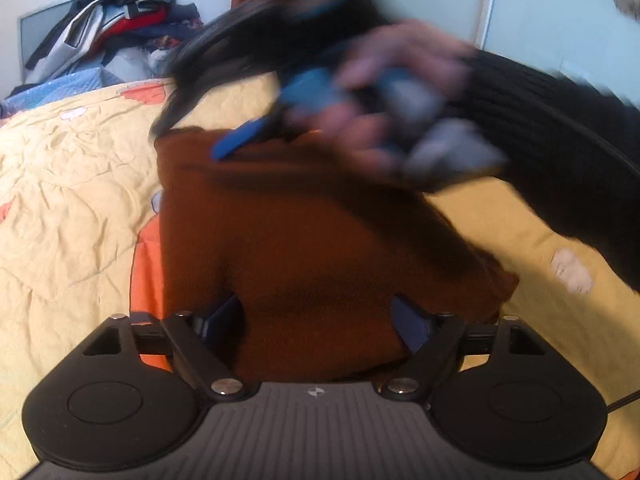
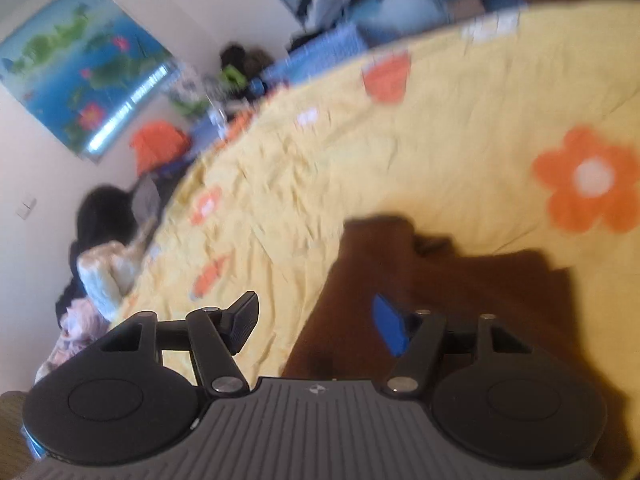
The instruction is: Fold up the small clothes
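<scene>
1. Brown knitwear, the small garment (image 1: 304,248) we are folding, lies on the yellow flowered bedspread (image 1: 72,184), partly folded into a rough block.
2. Our left claw (image 1: 320,320) stands spread, its blue pads either side of the near edge of the cloth; we see no pinch.
3. Our right claw (image 2: 320,324) is spread too, empty, one finger over the bedspread and the other over the brown cloth. In the left view it crosses above the garment, blurred, with the hand (image 1: 384,112) that carries it.
4. Risk, as we judge it: a claw moving this fast could snag the loose knit and drag the fold open.
5. Closing the left claw on a single layer would leave the lower layer behind.
</scene>
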Motion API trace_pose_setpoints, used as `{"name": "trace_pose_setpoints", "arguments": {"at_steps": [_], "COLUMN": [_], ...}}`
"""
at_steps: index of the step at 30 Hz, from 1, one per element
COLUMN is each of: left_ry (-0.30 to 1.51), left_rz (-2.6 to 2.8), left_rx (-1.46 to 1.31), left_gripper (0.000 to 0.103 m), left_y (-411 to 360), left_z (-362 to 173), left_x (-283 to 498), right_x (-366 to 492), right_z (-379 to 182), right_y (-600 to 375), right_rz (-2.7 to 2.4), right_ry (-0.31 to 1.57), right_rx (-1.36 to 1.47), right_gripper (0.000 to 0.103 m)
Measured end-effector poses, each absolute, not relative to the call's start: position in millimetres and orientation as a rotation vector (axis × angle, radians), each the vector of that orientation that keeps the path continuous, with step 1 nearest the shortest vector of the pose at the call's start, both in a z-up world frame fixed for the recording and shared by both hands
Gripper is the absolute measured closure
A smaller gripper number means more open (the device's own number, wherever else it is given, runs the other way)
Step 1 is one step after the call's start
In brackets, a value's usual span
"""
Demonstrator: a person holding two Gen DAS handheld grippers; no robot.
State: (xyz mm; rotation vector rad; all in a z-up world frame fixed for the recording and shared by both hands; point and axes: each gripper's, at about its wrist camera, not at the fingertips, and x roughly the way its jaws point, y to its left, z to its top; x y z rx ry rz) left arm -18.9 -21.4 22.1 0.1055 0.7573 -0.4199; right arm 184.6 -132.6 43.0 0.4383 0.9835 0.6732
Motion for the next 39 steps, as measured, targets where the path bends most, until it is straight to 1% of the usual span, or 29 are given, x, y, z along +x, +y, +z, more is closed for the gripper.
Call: {"name": "trace_pose_setpoints", "arguments": {"at_steps": [1,2,3,5,7,8,9,12,13,14,16,17,18,19,20,21,22,23,25,28,31,33,35,39], "left_ry": [0.767,0.777,0.776,0.776,0.782,0.780,0.771,0.763,0.783,0.799,0.828,0.827,0.822,0.821,0.812,0.795,0.781,0.767,0.740,0.699,0.689,0.683,0.724,0.800], "left_rz": [-0.411,-0.410,-0.410,-0.412,-0.407,-0.403,-0.403,-0.390,-0.380,-0.372,-0.354,-0.348,-0.338,-0.325,-0.320,-0.319,-0.313,-0.293,-0.234,-0.155,-0.116,-0.112,-0.102,-0.086], "left_rx": [0.115,0.112,0.103,0.084,0.083,0.080,0.075,0.065,0.063,0.063,0.073,0.082,0.098,0.112,0.116,0.119,0.127,0.146,0.207,0.280,0.282,0.256,0.224,0.146], "left_gripper": [0.020,0.020,0.020,0.020,0.019,0.019,0.019,0.018,0.019,0.019,0.018,0.018,0.018,0.018,0.018,0.018,0.018,0.018,0.018,0.018,0.018,0.018,0.018,0.018], "left_y": [-24.2,-24.9,-24.1,-22.2,-21.3,-19.8,-17.2,-4.8,-2.5,-1.5,-3.5,-5.8,-9.1,-11.9,-12.7,-12.5,-11.8,-11.8,-11.7,-3.7,7.1,14.7,17.1,10.1], "left_z": [19.8,17.3,16.3,17.4,21.6,25.7,30.6,39.0,37.3,33.9,26.1,25.4,26.7,30.1,34.8,40.1,44.0,47.2,50.6,50.7,51.6,51.3,44.4,19.4], "left_x": [-20.0,-20.2,-20.6,-19.7,-22.9,-27.0,-31.4,-42.0,-41.6,-39.7,-34.3,-33.0,-33.7,-35.7,-40.2,-46.8,-53.1,-59.6,-70.4,-83.2,-84.5,-80.7,-75.0,-79.9], "right_x": [194.0,200.2,205.5,217.8,217.6,211.3,200.1,145.5,124.6,105.3,80.7,76.4,71.5,63.5,57.4,49.3,39.8,25.5,-6.9,-48.8,-70.9,-78.6,-81.3,-91.7], "right_z": [31.4,22.2,19.6,18.2,22.7,28.4,35.9,62.7,69.9,72.3,63.3,51.6,42.1,39.1,42.6,50.3,59.2,67.1,75.9,64.7,41.2,25.6,15.5,7.6], "right_y": [-121.5,-115.4,-115.6,-121.0,-121.5,-121.5,-123.3,-141.3,-149.8,-156.9,-165.6,-167.3,-170.6,-174.7,-178.4,-182.9,-187.6,-192.6,-204.2,-215.8,-221.4,-222.8,-219.3,-200.0], "right_rz": [0.642,0.628,0.628,0.604,0.586,0.570,0.555,0.616,0.643,0.665,0.675,0.650,0.636,0.626,0.594,0.551,0.508,0.482,0.458,0.392,0.279,0.242,0.213,0.164], "right_ry": [1.021,1.013,0.986,1.008,1.015,1.008,0.991,0.876,0.851,0.841,0.852,0.881,0.864,0.804,0.793,0.783,0.761,0.720,0.640,0.635,0.707,0.761,0.806,0.764], "right_rx": [0.400,0.380,0.399,0.484,0.471,0.444,0.415,0.367,0.366,0.362,0.353,0.324,0.295,0.283,0.292,0.311,0.331,0.342,0.344,0.285,0.179,0.159,0.141,0.069], "right_gripper": [0.043,0.049,0.050,0.052,0.052,0.047,0.045,0.031,0.022,0.016,0.010,0.015,0.020,0.024,0.024,0.023,0.017,0.008,0.003,0.000,0.000,0.000,0.000,0.000]}}
